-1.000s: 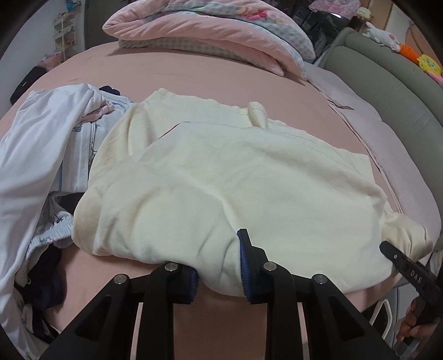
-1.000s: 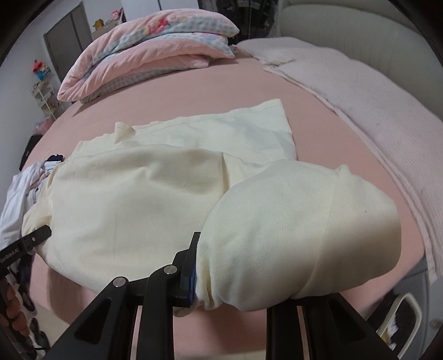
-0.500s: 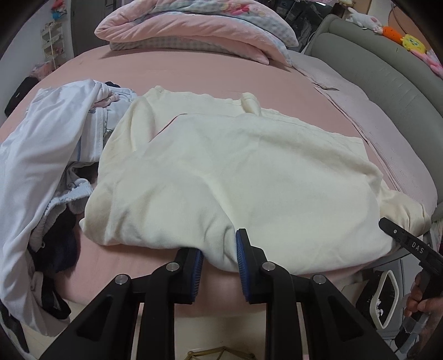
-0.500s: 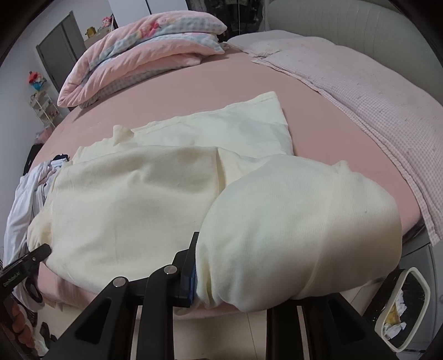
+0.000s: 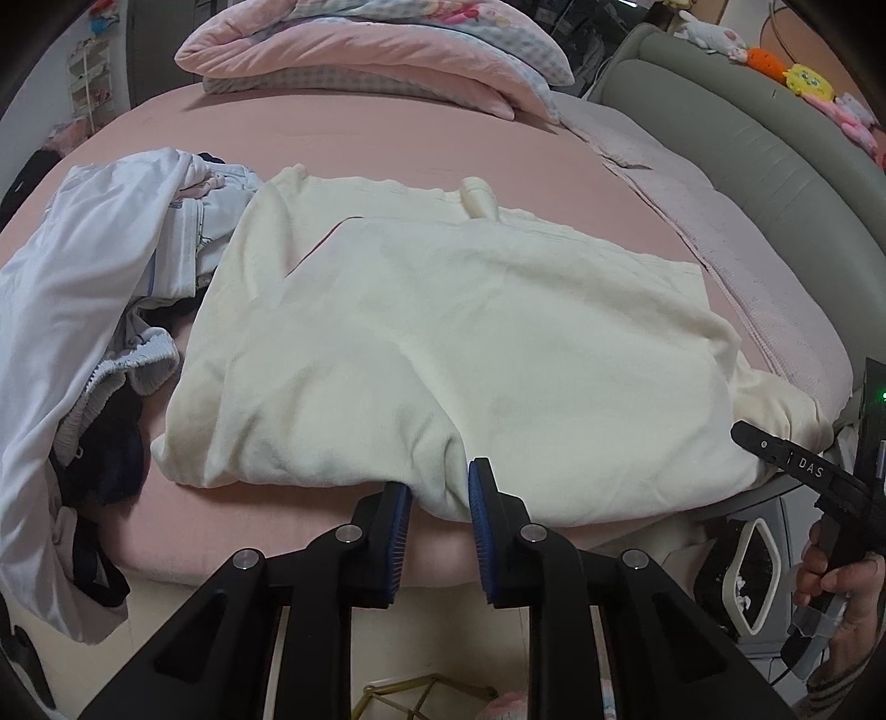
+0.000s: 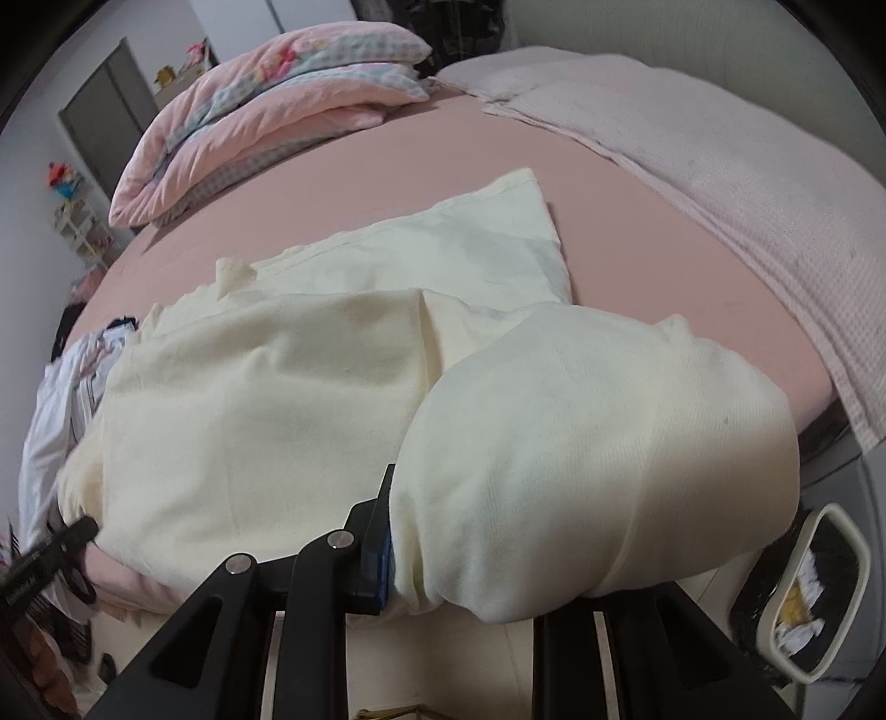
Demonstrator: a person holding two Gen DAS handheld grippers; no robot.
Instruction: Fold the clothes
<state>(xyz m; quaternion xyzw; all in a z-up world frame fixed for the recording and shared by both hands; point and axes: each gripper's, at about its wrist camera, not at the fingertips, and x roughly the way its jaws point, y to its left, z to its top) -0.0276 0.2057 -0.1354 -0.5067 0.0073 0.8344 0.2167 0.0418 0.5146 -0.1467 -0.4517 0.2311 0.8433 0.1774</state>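
Closest to me, both grippers grip the near hem of the cream garment [image 5: 470,332] at the edge of the bed [image 5: 343,138]: the left gripper [image 5: 440,487] has its blue pads pinched on a tuck of cloth at the near-left part of the hem, and the right gripper [image 6: 498,531] is clamped on a bunched fold at the near-right corner, the cloth draping over and hiding one finger. From both sets of jaws the garment runs straight away, up the pink sheet, its far edge lying flat toward the pillows [image 5: 376,50]; its long side stretches across, from one gripper to the other. Neither hand is nearer, so I judge the next fold carries this near edge forward over the far one. Left of it, a pile of white and dark clothes [image 5: 99,288] touches its side
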